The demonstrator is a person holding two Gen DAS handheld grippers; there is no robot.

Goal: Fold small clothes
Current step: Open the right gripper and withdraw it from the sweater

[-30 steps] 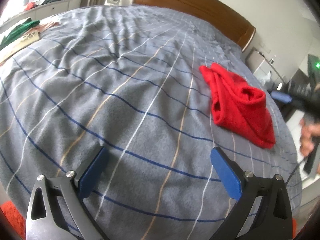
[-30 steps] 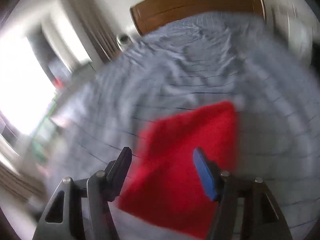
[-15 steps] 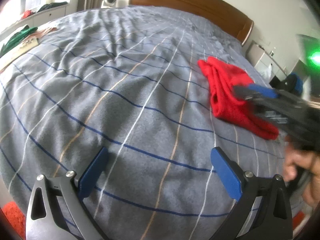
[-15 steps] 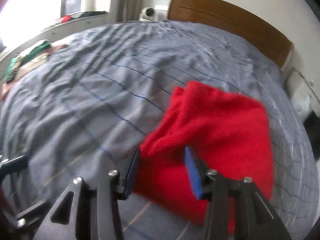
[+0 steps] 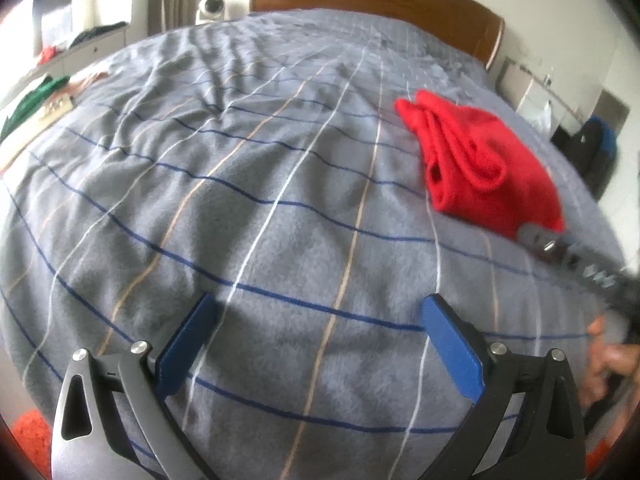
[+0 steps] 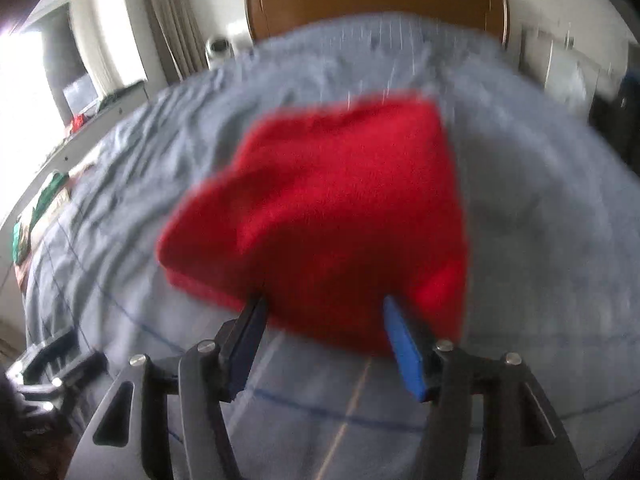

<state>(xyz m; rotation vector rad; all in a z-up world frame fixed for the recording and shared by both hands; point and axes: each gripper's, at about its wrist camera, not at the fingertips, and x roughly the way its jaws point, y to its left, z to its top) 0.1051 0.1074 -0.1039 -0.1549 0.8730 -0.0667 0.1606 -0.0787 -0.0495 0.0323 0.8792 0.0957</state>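
The bed point(image 5: 248, 184) carries the red garment point(image 6: 328, 216) toward its headboard-right side, the left gripper point(image 5: 316, 344) standing idle near its foot with fingers parted and empty, while the right gripper point(image 6: 324, 344), fingers just reopened and unclamped, meets the garment's near edge, evidently to grasp it.

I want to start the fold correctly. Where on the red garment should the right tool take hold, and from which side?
Probably the near edge of the red garment, from the foot of the bed. That edge lies flat right ahead of the right tool, whose open jaws have just widened; the rolled folds on its left look bulkier.
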